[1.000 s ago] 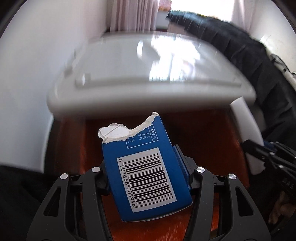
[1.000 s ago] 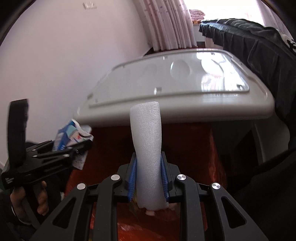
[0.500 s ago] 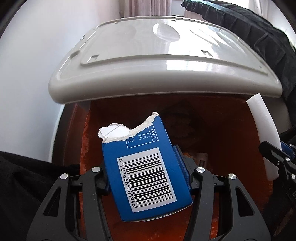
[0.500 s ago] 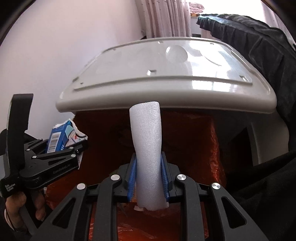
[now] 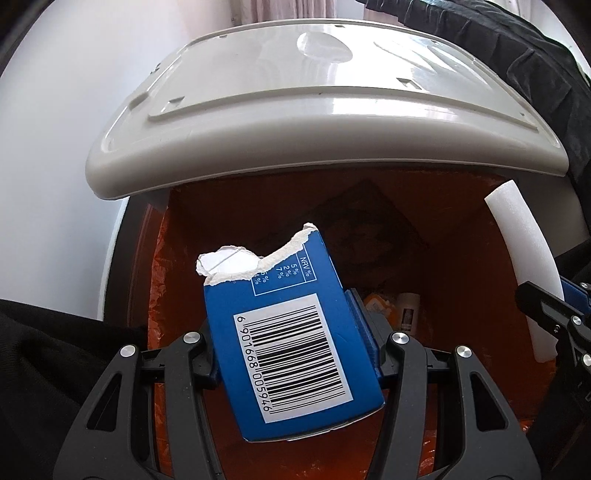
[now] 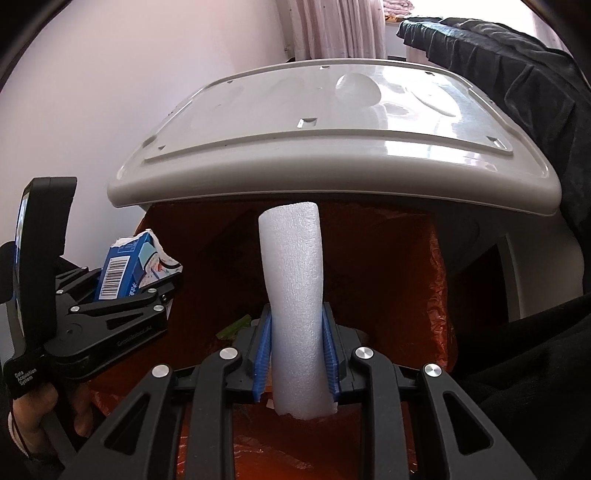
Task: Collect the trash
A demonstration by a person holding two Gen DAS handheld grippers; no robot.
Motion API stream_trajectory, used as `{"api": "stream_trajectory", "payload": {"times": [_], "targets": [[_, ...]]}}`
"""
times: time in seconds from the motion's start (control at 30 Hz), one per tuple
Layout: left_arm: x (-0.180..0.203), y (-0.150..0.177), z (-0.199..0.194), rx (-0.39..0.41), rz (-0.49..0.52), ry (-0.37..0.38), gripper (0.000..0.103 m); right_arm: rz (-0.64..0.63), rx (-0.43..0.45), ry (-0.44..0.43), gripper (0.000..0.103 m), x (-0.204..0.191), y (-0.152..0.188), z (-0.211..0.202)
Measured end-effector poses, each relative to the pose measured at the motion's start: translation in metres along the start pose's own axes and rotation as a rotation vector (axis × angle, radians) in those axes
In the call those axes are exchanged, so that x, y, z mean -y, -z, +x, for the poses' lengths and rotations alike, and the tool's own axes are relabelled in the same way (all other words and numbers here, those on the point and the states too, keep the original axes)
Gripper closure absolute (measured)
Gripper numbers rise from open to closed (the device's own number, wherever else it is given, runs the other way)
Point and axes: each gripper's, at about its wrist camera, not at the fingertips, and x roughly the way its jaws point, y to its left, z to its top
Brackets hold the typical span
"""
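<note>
My left gripper [image 5: 291, 354] is shut on a torn blue carton [image 5: 288, 339] with a barcode, held over the mouth of a trash bin lined with an orange bag [image 5: 461, 266]. My right gripper [image 6: 295, 350] is shut on a white foam tube [image 6: 295, 295], also over the bin opening. The foam tube shows at the right of the left wrist view [image 5: 524, 258]. The carton [image 6: 125, 269] and left gripper [image 6: 122, 306] show at the left of the right wrist view. The bin's grey lid [image 5: 314, 110] stands raised behind the opening.
Small scraps of trash [image 5: 391, 310] lie at the bottom of the bin. A white wall [image 6: 110, 92] is on the left. Black fabric [image 6: 517, 74] hangs at the right, behind the lid. Pink curtains [image 6: 332, 26] are in the back.
Both grippers have moved closer to the bin and lower over its opening. The lid now fills more of both views. Both grips are unchanged.
</note>
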Motion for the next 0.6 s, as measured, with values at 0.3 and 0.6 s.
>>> {"api": "stream_trajectory", "payload": {"times": [0.3, 0.6], "targets": [[-0.002, -0.003, 0.009, -0.029, 0.001, 0.04, 0.036, 0.024, 0.02, 0.011, 0.047, 0.005, -0.002, -0.006], [-0.014, -0.007, 0.016, -0.065, -0.067, 0.041, 0.022, 0.089, 0.125, 0.077, 0.01, 0.018, -0.005, -0.027]]}}
